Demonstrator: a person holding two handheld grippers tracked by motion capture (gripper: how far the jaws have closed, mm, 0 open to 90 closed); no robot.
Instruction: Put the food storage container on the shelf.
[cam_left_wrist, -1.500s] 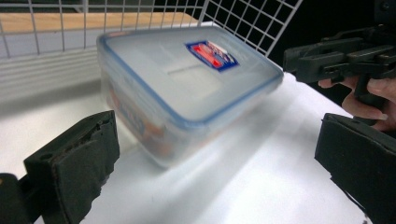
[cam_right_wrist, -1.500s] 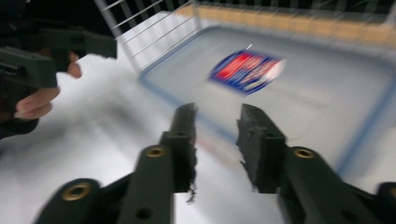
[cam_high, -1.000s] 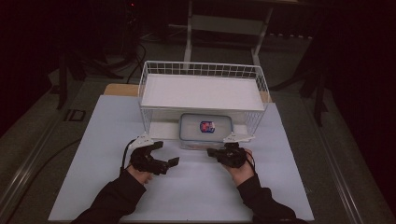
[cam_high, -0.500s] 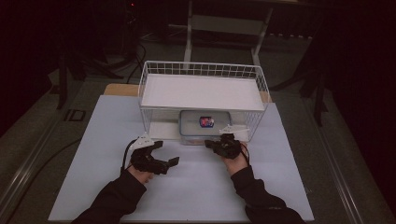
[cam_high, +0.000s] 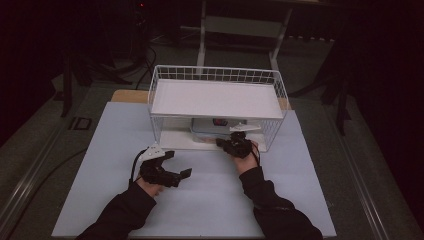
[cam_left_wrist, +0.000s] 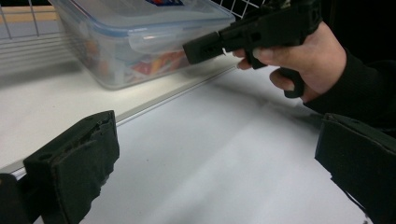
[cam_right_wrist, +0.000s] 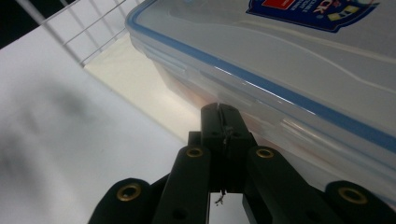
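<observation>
I read the white table (cam_high: 100, 150) first: it spans most of the high view, with dark floor around it. At its far middle stands the white wire basket rack (cam_high: 217, 75), a flat white shelf on top and an open space beneath.

Inside that lower space, toward the right, sits the clear plastic food container (cam_high: 212, 125). It has a blue-trimmed lid with a printed label; coloured contents show through its wall in the left gripper view (cam_left_wrist: 140, 60). It rests on the rack's white base board, near the front edge.

The person's 2 dark sleeves come in from the near side.

Right gripper (cam_high: 226, 145): at the rack's near right front. Its jaws are pressed together with nothing between them, and the joined tips point at the container's near side wall, just below the lid's edge (cam_right_wrist: 280, 93). In the right gripper view (cam_right_wrist: 223, 125) tips and wall look to be touching or just short; I cannot tell which. The left gripper view (cam_left_wrist: 201, 48) shows the same closed tip at the container's latch tab.

Left gripper (cam_high: 182, 175): on the near left of the table, well apart from the rack, pointing right. Jaws wide, nothing between them.
</observation>
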